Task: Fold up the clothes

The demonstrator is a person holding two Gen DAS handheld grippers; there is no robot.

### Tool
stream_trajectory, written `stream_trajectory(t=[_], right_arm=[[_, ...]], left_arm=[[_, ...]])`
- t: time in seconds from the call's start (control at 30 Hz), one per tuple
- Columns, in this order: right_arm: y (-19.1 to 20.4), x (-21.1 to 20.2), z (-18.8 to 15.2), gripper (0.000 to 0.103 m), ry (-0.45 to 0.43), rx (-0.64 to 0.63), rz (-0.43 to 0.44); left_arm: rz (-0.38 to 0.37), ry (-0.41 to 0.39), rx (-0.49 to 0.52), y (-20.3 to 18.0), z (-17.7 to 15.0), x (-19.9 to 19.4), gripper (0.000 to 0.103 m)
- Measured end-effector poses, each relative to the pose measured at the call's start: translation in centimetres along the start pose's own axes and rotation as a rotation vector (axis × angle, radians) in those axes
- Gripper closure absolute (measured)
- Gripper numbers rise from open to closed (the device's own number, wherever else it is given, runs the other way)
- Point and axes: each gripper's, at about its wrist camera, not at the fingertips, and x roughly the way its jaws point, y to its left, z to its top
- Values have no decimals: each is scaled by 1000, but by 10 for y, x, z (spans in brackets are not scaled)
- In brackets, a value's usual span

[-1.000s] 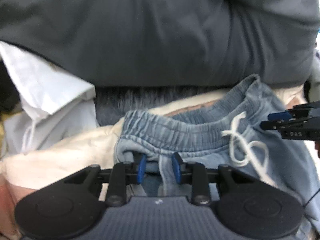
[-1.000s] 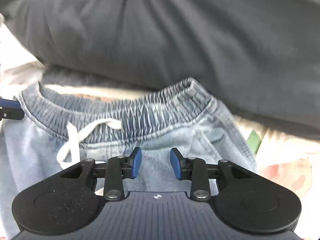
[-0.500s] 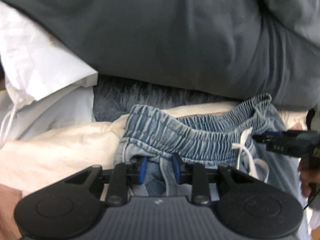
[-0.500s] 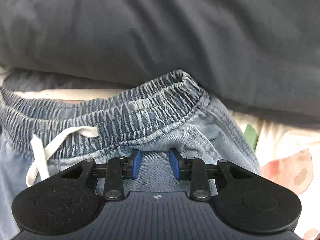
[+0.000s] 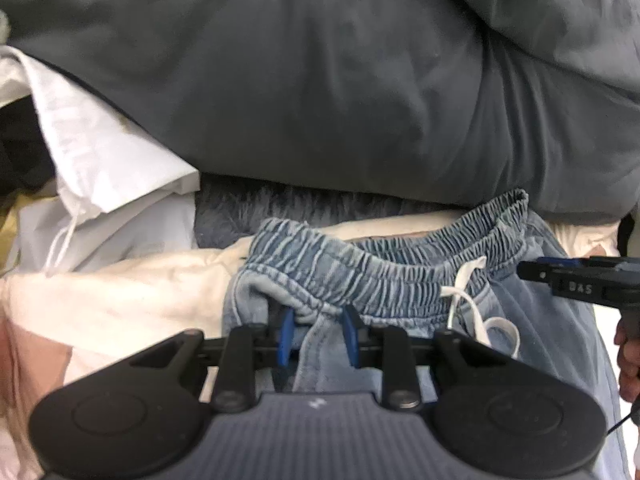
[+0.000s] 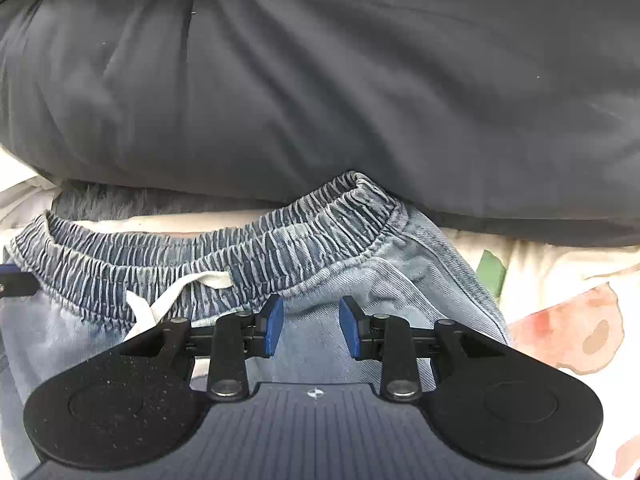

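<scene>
Left wrist view: the shorts (image 5: 400,280), soft washed denim with a ruched elastic waistband and white drawstring (image 5: 468,300), have lifted and drawn closer to the grey pillow (image 5: 320,80), so the fold looks begun. Left gripper (image 5: 316,336) pinches a bunched fold below the waistband; right gripper (image 6: 308,328) stands narrowly apart with cloth between, grip unclear.

1. A home bedroom, by the look of it — a puffy dark grey duvet (image 5: 320,92) fills the upper part of both views.
2. A cream printed bedsheet (image 6: 560,304) lies beneath, with a grey fluffy blanket (image 5: 248,208) on it.
3. Loose laundry — light-blue drawstring trousers (image 6: 400,264) and a white garment (image 5: 100,160).
</scene>
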Motion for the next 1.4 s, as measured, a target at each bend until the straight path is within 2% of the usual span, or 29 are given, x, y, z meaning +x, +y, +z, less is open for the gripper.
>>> stream_trajectory(t=[0.2,0.33,0.47,0.53,0.8,0.93,1.13,1.27,1.3,1.4], right_arm=[[5,29,2,65,-21,36,-2],[-1,43,8,65,13,90,-5],[-1,55,11,65,54,99,-10],[-3,52,14,65,66,108,-3],[-26,-8,4,65,2,130,41],[-39,-43,-7,64,-16,91,39],[-62,-75,-21,64,9,85,-19],[-71,-91,-31,63,16,64,-34],[-74,-95,-34,63,15,71,-35],[-82,-102,-46,63,8,125,-37]], left_arm=[[58,-36,-5,-6,-1,-6,76],[21,-47,-21,-5,-2,-7,76],[-30,-43,40,-17,0,3,76],[-33,-24,64,-22,2,17,76],[3,16,90,-25,6,60,78],[28,10,118,-31,3,58,79],[11,18,103,-27,5,52,80],[-25,26,96,-26,10,40,69],[-30,23,99,-26,11,36,59],[-42,-30,55,-22,11,16,52]])
